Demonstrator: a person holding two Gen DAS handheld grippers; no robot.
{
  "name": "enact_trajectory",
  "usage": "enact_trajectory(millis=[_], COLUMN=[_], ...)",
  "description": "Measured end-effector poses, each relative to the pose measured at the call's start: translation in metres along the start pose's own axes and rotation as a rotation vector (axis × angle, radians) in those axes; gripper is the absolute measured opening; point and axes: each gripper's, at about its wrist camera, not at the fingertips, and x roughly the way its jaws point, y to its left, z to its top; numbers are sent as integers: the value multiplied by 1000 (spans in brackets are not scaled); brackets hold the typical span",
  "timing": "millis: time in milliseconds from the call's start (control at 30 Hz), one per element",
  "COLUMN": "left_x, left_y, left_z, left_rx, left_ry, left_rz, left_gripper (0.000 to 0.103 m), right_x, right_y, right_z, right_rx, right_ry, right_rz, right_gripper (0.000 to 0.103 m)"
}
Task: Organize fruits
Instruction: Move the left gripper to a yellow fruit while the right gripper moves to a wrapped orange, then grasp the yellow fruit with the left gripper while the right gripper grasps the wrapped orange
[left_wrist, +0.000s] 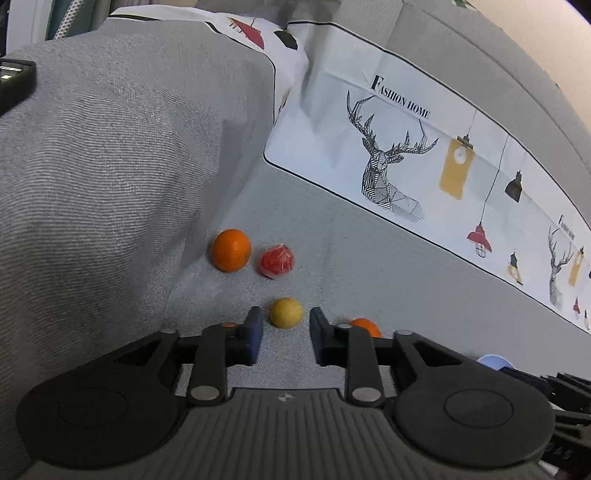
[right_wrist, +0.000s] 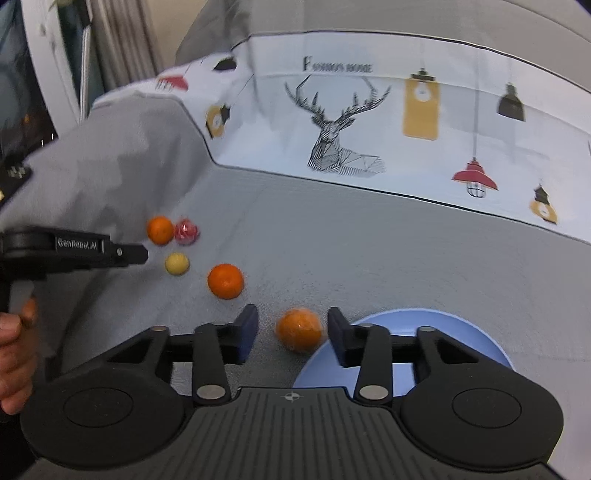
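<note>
Several fruits lie on the grey sofa seat. In the left wrist view my left gripper is open, with a yellow fruit just ahead between its fingertips. Beyond lie an orange and a red wrapped fruit; another orange peeks behind the right finger. In the right wrist view my right gripper is open around an orange that rests beside the blue plate. Another orange, the yellow fruit, a far orange and the red fruit lie ahead.
The left gripper's body shows at the left of the right wrist view, held by a hand. A grey armrest rises on the left. A printed white cover lines the backrest. The plate's edge shows at lower right.
</note>
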Motion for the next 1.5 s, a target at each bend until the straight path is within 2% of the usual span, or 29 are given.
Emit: enact_trajectory(millis=[100, 233, 300, 600, 833, 933, 1033, 1167, 1300, 1400, 1500], left_x=[10, 24, 29, 37, 53, 57, 59, 51, 28, 5, -14], left_y=[-2, -7, -10, -31, -38, -38, -37, -37, -39, -41, -46], left_z=[0, -1, -1, -11, -16, -16, -17, -16, -17, -19, -23], left_rx=[22, 59, 71, 216, 260, 263, 266, 260, 251, 254, 241], left_ry=[1, 6, 4, -28, 0, 9, 15, -22, -95, -152, -151], left_rz=[20, 42, 50, 68, 93, 96, 115, 110, 80, 40, 16], left_gripper=[49, 55, 61, 63, 62, 49, 28, 28, 28, 28, 28], right_x=[16, 40, 52, 92, 93, 93, 90, 84, 53, 21, -19], right_y=[8, 17, 21, 42, 37, 34, 30, 27, 23, 20, 14], right_z=[3, 7, 7, 2, 5, 6, 7, 9, 21, 31, 38], right_rx=[-45, -119, -156, -300, -277, -267, -256, -214, -134, -115, -65], right_ry=[30, 70, 99, 189, 201, 209, 215, 211, 91, 11, -56], right_rz=[-11, -42, -60, -143, -139, -110, -55, 4, 61, 41, 13], right_gripper=[53, 63, 68, 70, 71, 60, 39, 39, 39, 39, 39])
